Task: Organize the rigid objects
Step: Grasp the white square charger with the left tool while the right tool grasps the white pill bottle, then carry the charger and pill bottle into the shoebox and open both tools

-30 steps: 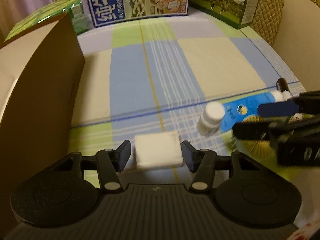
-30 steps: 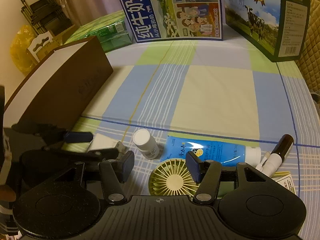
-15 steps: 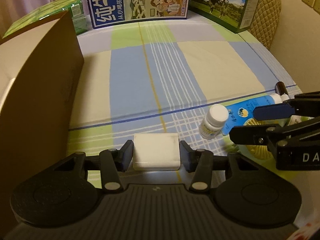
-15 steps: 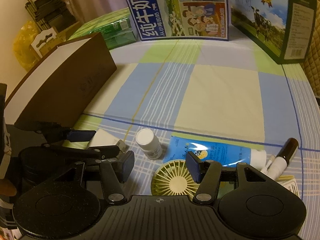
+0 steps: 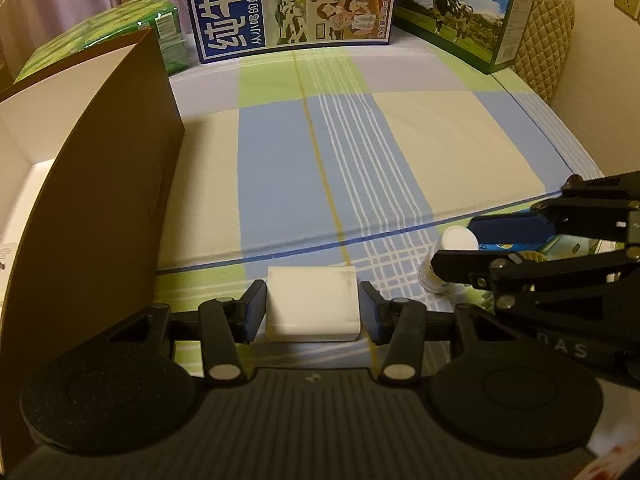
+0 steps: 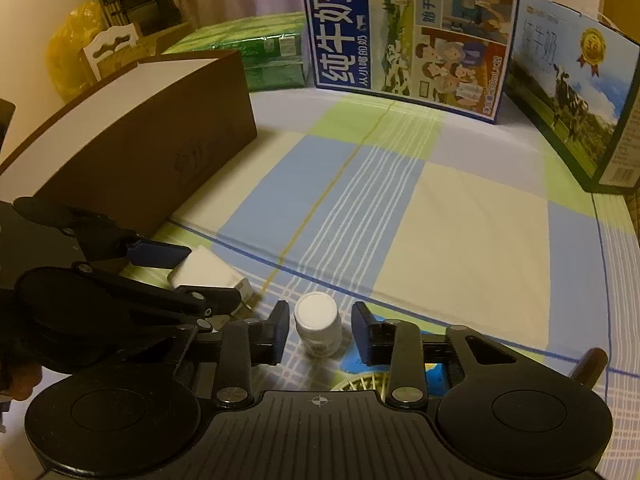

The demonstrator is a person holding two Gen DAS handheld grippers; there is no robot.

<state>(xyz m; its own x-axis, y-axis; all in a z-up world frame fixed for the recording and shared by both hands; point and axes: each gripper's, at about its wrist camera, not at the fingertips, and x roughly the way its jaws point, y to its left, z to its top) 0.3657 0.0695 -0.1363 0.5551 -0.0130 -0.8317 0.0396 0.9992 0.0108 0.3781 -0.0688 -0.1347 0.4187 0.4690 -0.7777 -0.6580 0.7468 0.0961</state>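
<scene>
The left gripper [image 5: 313, 307] has its two dark blue pads pressed against the sides of a white rectangular plastic block [image 5: 312, 302], holding it just above the checked bedsheet [image 5: 400, 140]. To that gripper's left, close by, stands an open brown cardboard box with a white inside [image 5: 100, 200]. Off to its right, the right gripper [image 6: 320, 330] reaches in from the side.

The right gripper's jaws are closing around a small white plastic bottle with a white cap [image 6: 319, 328], which stands upright on the sheet between them; a narrow gap shows on each side, so the pads are not pressing on it. Just below the right-hand finger, a blue tube [image 6: 360, 362] and the pale yellow grille of a little round fan [image 6: 356, 384] peek out. Further right lies a dark brown cylindrical stick [image 6: 590, 364].

Far ahead of both grippers, a blue milk carton box [image 6: 400, 32], a green cow-printed box [image 6: 576, 88] and a green wrapped pack [image 6: 256, 52] line the bed's far edge.
</scene>
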